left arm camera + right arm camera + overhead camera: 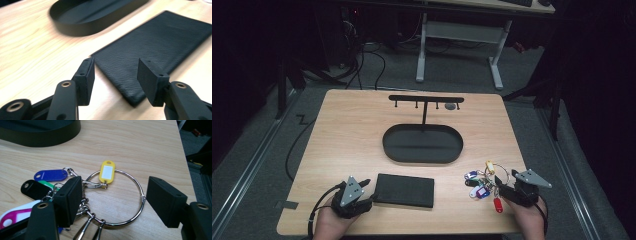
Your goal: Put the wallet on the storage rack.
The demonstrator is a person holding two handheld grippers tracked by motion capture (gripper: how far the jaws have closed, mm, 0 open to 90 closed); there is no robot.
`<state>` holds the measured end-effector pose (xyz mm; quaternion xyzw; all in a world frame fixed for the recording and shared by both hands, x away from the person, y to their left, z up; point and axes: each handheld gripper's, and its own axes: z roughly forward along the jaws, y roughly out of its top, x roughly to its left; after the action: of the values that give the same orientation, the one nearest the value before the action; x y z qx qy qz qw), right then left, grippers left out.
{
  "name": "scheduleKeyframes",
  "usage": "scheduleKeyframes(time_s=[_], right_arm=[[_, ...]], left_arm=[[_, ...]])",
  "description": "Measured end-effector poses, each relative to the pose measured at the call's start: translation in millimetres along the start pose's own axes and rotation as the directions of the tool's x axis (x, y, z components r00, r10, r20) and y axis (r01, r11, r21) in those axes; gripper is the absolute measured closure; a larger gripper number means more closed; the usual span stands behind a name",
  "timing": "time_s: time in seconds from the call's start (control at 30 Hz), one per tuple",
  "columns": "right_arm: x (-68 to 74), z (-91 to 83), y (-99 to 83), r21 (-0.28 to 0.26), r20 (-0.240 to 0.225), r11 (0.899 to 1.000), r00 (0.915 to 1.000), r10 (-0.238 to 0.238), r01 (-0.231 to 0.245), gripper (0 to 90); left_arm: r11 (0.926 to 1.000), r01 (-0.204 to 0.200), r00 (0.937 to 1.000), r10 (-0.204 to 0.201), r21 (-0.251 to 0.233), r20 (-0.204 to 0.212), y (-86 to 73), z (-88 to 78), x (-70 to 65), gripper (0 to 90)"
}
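Left claw (113,75) stands wide, straddling the near corner of the black pouch (404,190). Right claw (113,200) stands wide around the key ring (117,197) (coloured tags attached). Black oval tray (422,144) with hook stand (425,100) lies mid-counter (347,130), beyond both.

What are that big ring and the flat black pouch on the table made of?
The ring looks like polished metal: thin, silvery, with bright glints along its curve. The tags on it appear to be smooth coloured plastic. The pouch seems a matte woven fabric or textured synthetic, judging by its fine ribbed surface; which one I cannot tell.
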<state>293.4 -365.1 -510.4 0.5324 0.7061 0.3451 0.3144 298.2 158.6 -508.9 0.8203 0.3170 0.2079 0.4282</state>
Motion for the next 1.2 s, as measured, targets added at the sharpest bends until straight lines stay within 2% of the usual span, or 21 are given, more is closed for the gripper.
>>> scheduleKeyframes(time_s=[0.1,0.2,0.27,0.4,0.43,0.53,0.57,0.73,0.8,0.87,0.97,1.03,1.2], right_arm=[[4.9,-1.8,-0.8,-0.021,-0.012,1.0,0.9998,0.014,-0.014,29.1],[8.7,-1.9,-3.2,-0.028,-0.017,0.999,0.9997,-0.015,0.014,29.6],[9.3,-2.2,-3.9,-0.027,-0.031,1.0,0.9994,-0.016,0.015,30.5],[10.9,-4.3,-2.7,-0.034,-0.042,0.999,0.9989,-0.021,0.019,30.6],[11.9,-5.0,-1.5,-0.04,-0.057,0.999,0.9983,-0.017,0.015,30.7],[13.3,-4.1,-0.3,-0.041,-0.067,0.999,0.9976,-0.016,0.013,30.8],[14.6,-2.5,1.2,-0.036,-0.075,0.999,0.9971,-0.015,0.012,31.2],[15.8,0.6,3.0,-0.033,-0.089,0.999,0.996,-0.008,0.005,32.2],[16.1,1.0,4.2,-0.035,-0.094,0.999,0.9955,-0.009,0.006,32.5],[16.2,0.9,5.0,-0.036,-0.093,0.999,0.9957,-0.006,0.003,32.6],[17.4,4.0,9.8,-0.045,-0.095,0.999,0.9954,-0.007,0.003,32.8],[19.7,7.3,12.5,-0.043,-0.102,0.999,0.9947,-0.007,0.003,32.8],[22.7,12.8,16.3,-0.042,-0.116,0.999,0.9931,-0.016,0.011,32.7]], left_arm=[[0.9994,0.033,0.9994,-0.033,0.01,0.013,-0.5,2.1,5.6,48.1],[0.9992,0.039,0.9988,-0.039,0.013,0.031,0.0,6.0,6.6,48.4],[0.9988,0.049,0.9978,-0.049,0.004,0.045,0.9,7.8,6.3,49.1],[0.999,0.043,0.998,-0.044,0.008,0.047,1.7,9.0,3.8,50.1],[0.9994,0.027,0.9987,-0.028,0.022,0.043,0.8,8.8,1.9,50.6],[0.9992,0.028,0.9989,-0.029,0.028,0.036,-0.3,7.5,2.1,52.7],[0.999,0.037,0.9985,-0.038,0.024,0.039,-1.1,5.5,3.9,57.0],[0.9981,0.051,0.9983,-0.052,0.034,0.026,-3.5,2.2,7.8,64.2],[0.9961,0.058,0.9983,-0.059,0.066,0.005,-6.7,2.0,9.5,71.6],[0.9955,0.06,0.9982,-0.061,0.073,0.003,-7.7,2.1,9.7,76.8],[0.9926,0.045,0.999,-0.044,0.112,-0.008,-12.4,0.2,9.6,85.8],[0.9909,0.032,0.9995,-0.032,0.131,-0.005,-15.0,0.9,6.5,88.7],[0.9881,0.006,1.0,-0.005,0.154,-0.005,-16.7,2.9,-2.2,88.4]])
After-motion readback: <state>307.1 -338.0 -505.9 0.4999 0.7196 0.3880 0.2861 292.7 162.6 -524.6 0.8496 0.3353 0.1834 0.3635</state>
